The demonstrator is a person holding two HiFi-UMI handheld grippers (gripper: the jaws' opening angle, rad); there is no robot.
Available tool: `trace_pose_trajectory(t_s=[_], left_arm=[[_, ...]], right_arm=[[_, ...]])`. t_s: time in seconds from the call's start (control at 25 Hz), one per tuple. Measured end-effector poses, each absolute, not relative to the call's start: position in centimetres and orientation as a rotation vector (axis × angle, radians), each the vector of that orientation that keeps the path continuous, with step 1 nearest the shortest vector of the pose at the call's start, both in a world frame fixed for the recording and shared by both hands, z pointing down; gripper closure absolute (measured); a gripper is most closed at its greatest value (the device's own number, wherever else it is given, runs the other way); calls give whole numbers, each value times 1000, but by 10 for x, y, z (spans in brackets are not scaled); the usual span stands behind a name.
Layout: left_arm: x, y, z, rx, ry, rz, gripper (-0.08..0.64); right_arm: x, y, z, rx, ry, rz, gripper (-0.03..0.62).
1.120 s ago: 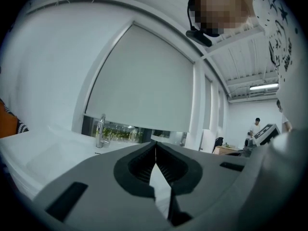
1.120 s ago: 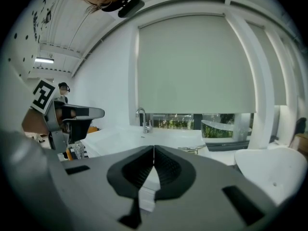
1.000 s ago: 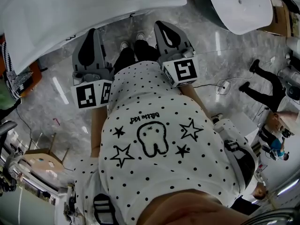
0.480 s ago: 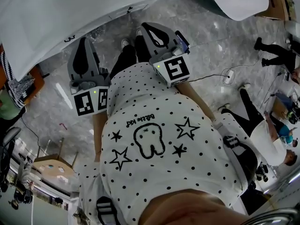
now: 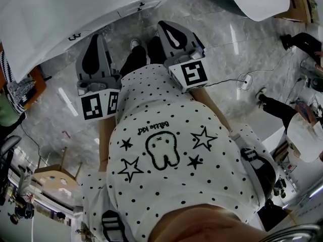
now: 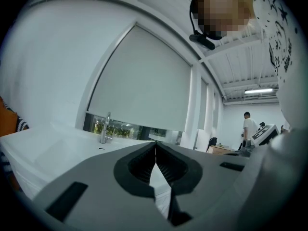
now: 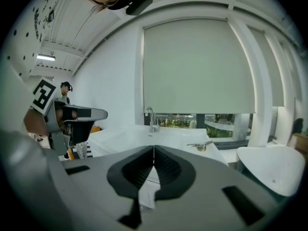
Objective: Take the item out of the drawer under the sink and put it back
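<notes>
In the head view both grippers are held at the person's waist and point at the white sink counter (image 5: pixel 55 19). My left gripper (image 5: pixel 97 36) is shut and empty. To its right, just as empty, my right gripper (image 5: pixel 164 24) has its jaws closed too. In the left gripper view the pads meet at my left gripper (image 6: pixel 155 144), with the faucet (image 6: pixel 104 129) beyond. The right gripper view shows my right gripper (image 7: pixel 154 148) shut, the faucet (image 7: pixel 150 119) ahead and the left gripper (image 7: pixel 77 121) at the left. No open drawer or item shows.
A white basin (image 5: pixel 257 1) stands at the upper right over the grey marble floor (image 5: pixel 227 49). A cable and socket (image 5: pixel 246 80) lie on the floor at the right. A small metal piece (image 7: pixel 204 146) rests on the counter. Other people (image 5: pixel 303 135) stand at the right.
Both grippers stay shut and empty and only sway a little at the waist. The people at the right have moved about.
</notes>
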State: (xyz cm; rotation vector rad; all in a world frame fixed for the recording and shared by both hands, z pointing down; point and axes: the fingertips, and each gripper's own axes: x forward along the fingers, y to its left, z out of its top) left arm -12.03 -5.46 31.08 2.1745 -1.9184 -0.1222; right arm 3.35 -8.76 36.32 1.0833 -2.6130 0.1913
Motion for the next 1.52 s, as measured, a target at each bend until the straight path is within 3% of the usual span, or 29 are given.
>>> trace_pose_trajectory(t_s=[1.52], left_arm=[[-123, -64, 317, 2198, -1841, -129, 555]], right_arm=[[38, -107, 372, 1161, -2523, 116, 578]])
